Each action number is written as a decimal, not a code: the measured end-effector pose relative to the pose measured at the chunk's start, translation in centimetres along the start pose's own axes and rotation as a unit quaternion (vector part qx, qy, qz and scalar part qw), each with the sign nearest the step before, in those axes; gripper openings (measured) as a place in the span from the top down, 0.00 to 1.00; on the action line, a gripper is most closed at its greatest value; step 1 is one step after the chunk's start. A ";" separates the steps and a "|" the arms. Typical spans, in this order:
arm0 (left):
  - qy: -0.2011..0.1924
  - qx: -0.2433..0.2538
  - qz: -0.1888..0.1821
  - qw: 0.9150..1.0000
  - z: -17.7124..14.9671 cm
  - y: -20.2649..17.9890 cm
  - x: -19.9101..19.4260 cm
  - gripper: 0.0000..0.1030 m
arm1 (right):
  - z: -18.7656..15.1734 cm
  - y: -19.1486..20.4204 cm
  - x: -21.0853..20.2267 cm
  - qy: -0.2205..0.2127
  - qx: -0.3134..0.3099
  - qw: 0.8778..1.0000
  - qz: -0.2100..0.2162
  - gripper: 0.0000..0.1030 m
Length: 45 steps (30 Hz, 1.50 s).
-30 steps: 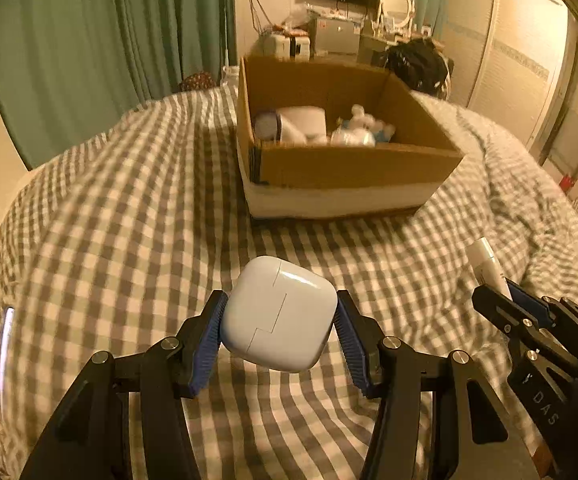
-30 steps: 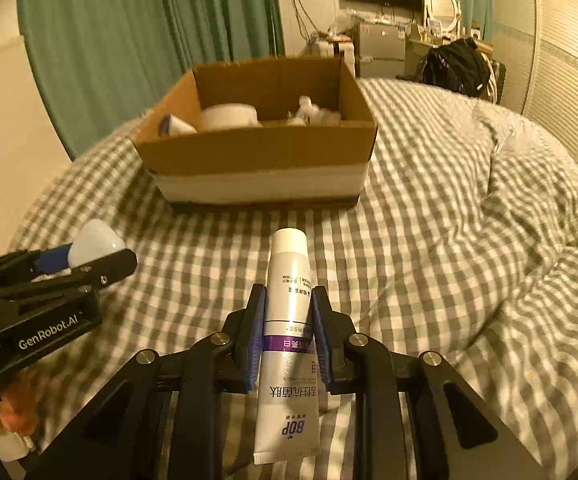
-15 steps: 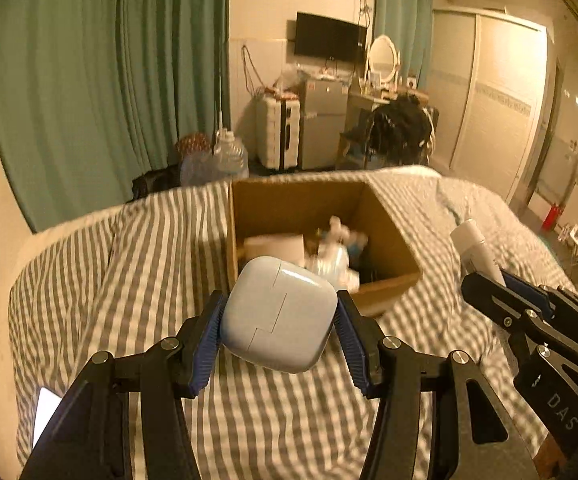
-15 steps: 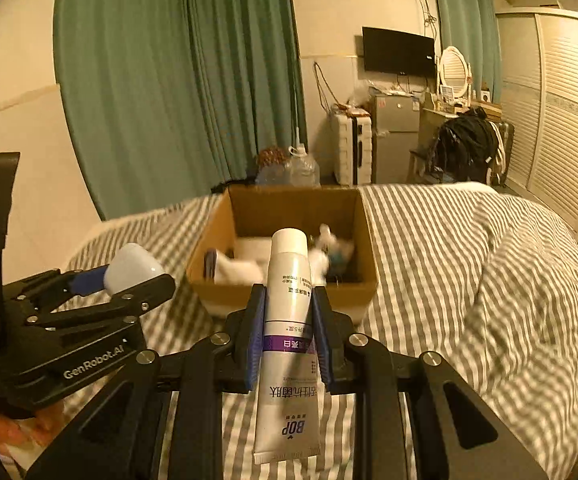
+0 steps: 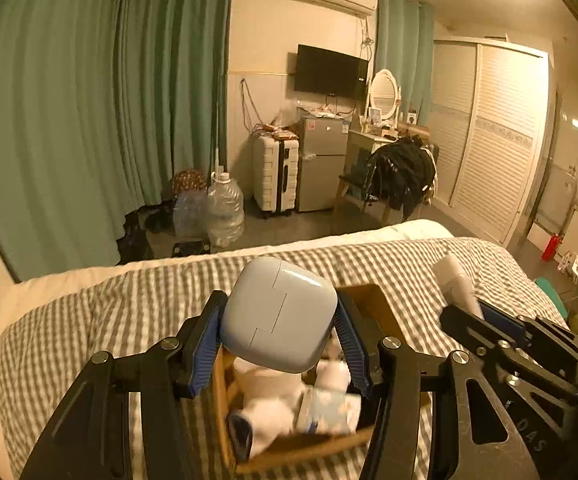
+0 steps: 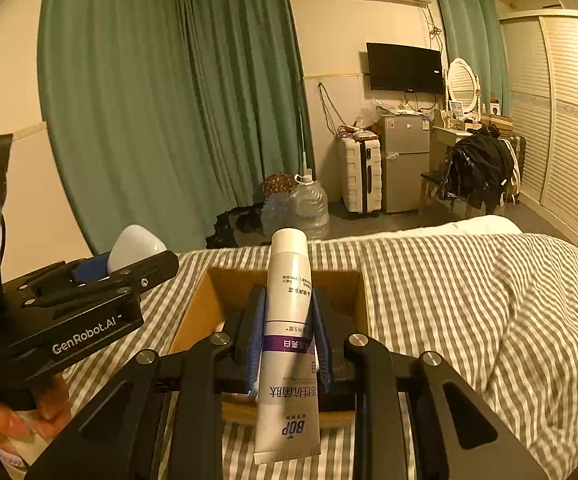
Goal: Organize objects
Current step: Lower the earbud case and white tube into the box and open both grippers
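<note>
Left wrist view looks down into the cardboard box (image 5: 373,304) on the checked bedcover (image 5: 89,332), showing its contents: a white soft item (image 5: 273,400) and a pale patterned packet (image 5: 329,408), both blurred. The left gripper (image 5: 279,340) is clamped on a white earbud case (image 5: 279,314), blue pads (image 5: 203,356) pressing its two sides, and hangs just above the open box. At the right edge of that view the right gripper (image 5: 473,312) reaches in with the white cap of its tube showing. Right wrist view hides the box contents behind the tube (image 6: 289,340), but shows the label, which reads BOP, and the right gripper (image 6: 287,332) closed on the tube's middle, cap pointing forward over the box (image 6: 205,300). To its left the left gripper (image 6: 129,264) sits level alongside, held by a hand (image 6: 17,420).
</note>
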<state>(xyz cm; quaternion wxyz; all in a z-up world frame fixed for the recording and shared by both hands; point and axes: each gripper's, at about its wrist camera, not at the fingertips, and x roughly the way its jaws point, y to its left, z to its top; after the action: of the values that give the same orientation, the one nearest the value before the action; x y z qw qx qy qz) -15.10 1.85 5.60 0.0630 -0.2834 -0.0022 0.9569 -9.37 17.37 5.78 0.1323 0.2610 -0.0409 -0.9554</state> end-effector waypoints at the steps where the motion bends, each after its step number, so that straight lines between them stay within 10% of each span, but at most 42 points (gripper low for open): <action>1: 0.001 0.003 -0.001 1.000 0.1 0.0 0.5 0.47 | 0.5 -0.2 0.9 0.000 0.001 1.000 0.000 0.79; 17: 0.093 0.021 -0.015 0.995 -3.2 0.9 11.7 0.47 | -0.6 -3.5 14.6 0.059 0.029 0.998 -0.015 0.79; 34: 0.142 0.041 0.009 0.989 -6.1 0.4 12.8 0.45 | -4.1 -4.8 16.9 0.101 0.036 0.994 -0.038 0.78; 38: 0.132 0.038 0.011 0.990 -5.9 0.4 12.6 0.30 | -3.8 -4.8 16.2 0.090 0.035 0.994 -0.048 0.51; 45: 0.102 0.034 0.022 0.994 -5.2 1.0 10.3 0.22 | -2.8 -4.9 14.4 0.063 0.048 0.996 -0.044 0.37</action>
<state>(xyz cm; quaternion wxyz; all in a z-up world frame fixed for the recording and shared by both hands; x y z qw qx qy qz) -20.90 1.94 -4.40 0.0514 -0.3774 0.0434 0.9236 -20.99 18.13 -4.41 0.0799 0.3280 -0.0668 -0.9389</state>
